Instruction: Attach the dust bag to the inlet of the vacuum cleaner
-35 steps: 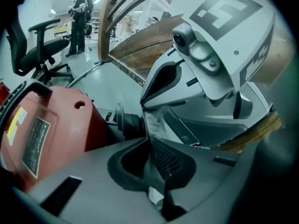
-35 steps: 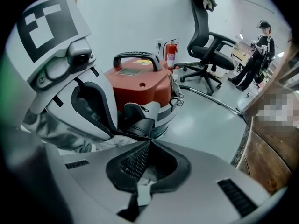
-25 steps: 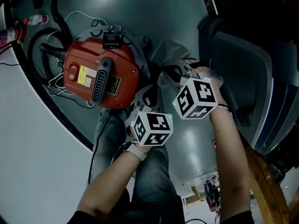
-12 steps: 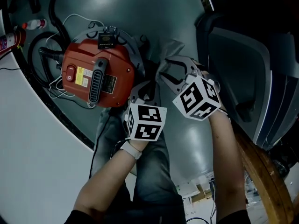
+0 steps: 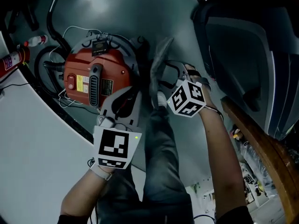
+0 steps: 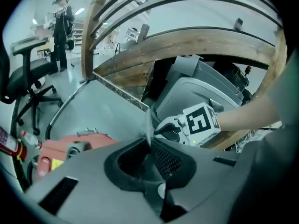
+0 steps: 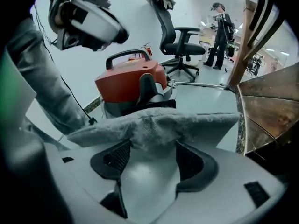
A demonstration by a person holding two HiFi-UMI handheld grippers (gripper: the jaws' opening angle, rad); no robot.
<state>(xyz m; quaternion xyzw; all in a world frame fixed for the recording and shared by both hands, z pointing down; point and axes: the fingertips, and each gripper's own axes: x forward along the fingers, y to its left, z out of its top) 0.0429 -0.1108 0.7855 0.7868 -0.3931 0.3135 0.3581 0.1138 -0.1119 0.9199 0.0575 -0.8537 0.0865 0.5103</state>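
In the head view, the red vacuum cleaner (image 5: 93, 80) is sitting on the grey floor at the far left, with a black hose (image 5: 46, 64) curling round its left side. The left gripper (image 5: 128, 93) is hovering over the vacuum cleaner's near right edge. The right gripper (image 5: 164, 78) is reaching in from the right. The dust bag (image 5: 158, 62), a pale grey strip, is standing on end at the right gripper's tips, just right of the vacuum cleaner and just beside the left gripper. The person's trouser leg (image 5: 161, 143) is running down the near middle.

In the left gripper view, the left gripper (image 6: 149, 146) is showing its tongs pressed together. A thin pale edge of the dust bag (image 6: 148, 122) is rising right above their tips; whether it is nipped there cannot be told. The right gripper (image 6: 161, 129) is sitting just beyond it, and the vacuum cleaner (image 6: 74, 146) is lying low at the left.

In the right gripper view, the right gripper (image 7: 152, 155) is spreading its tongs. The dust bag (image 7: 187, 122) is lying crumpled across their tips, sagging a little into the gap, with the pads not squeezing it. Beyond it the vacuum cleaner (image 7: 124, 80) is standing upright, and an office chair (image 7: 180, 36) is standing farther off. The left gripper (image 7: 86, 20) is hanging high at the upper left.
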